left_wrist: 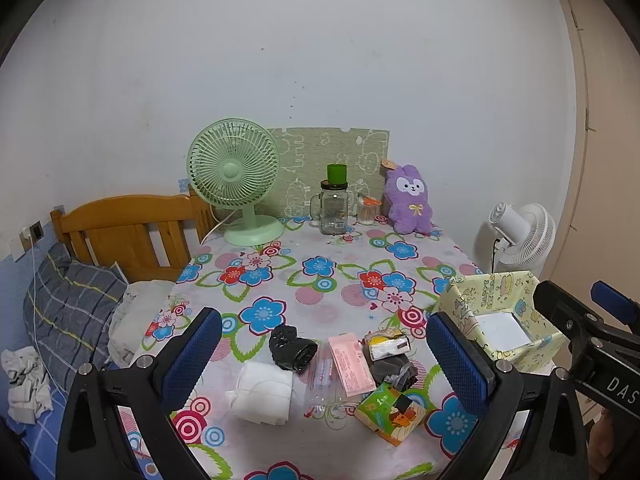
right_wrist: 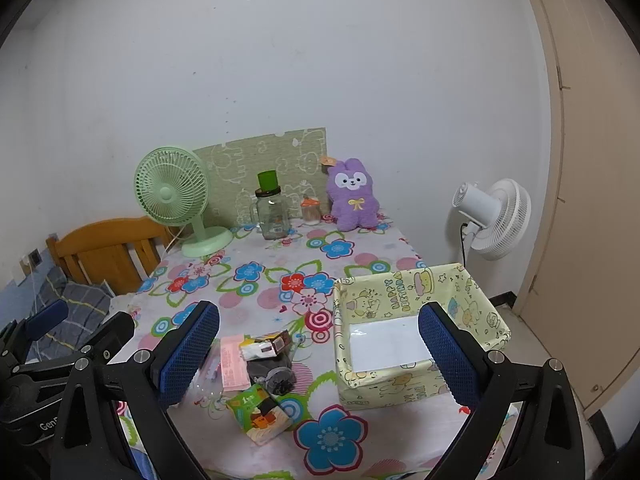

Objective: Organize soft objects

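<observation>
A cluster of small items lies near the table's front edge: a white folded cloth (left_wrist: 262, 396), a black crumpled bag (left_wrist: 290, 346), a pink packet (left_wrist: 352, 362), a dark grey sock (left_wrist: 394, 368), a small white-yellow packet (left_wrist: 388, 344) and a green tissue pack (left_wrist: 390, 408). The yellow cartoon fabric box (right_wrist: 416, 332) stands at the right, holding only a white sheet. My left gripper (left_wrist: 324, 356) is open above the cluster, empty. My right gripper (right_wrist: 320, 354) is open, empty, between the cluster and the box. The tissue pack (right_wrist: 260, 412) and sock (right_wrist: 272, 374) also show there.
At the table's back stand a green desk fan (left_wrist: 236, 184), a glass jar with green cup (left_wrist: 334, 208), a cotton-swab tub (left_wrist: 368, 210) and a purple plush rabbit (left_wrist: 410, 200). A bed with wooden headboard (left_wrist: 128, 232) is left; a white floor fan (right_wrist: 494, 218) is right.
</observation>
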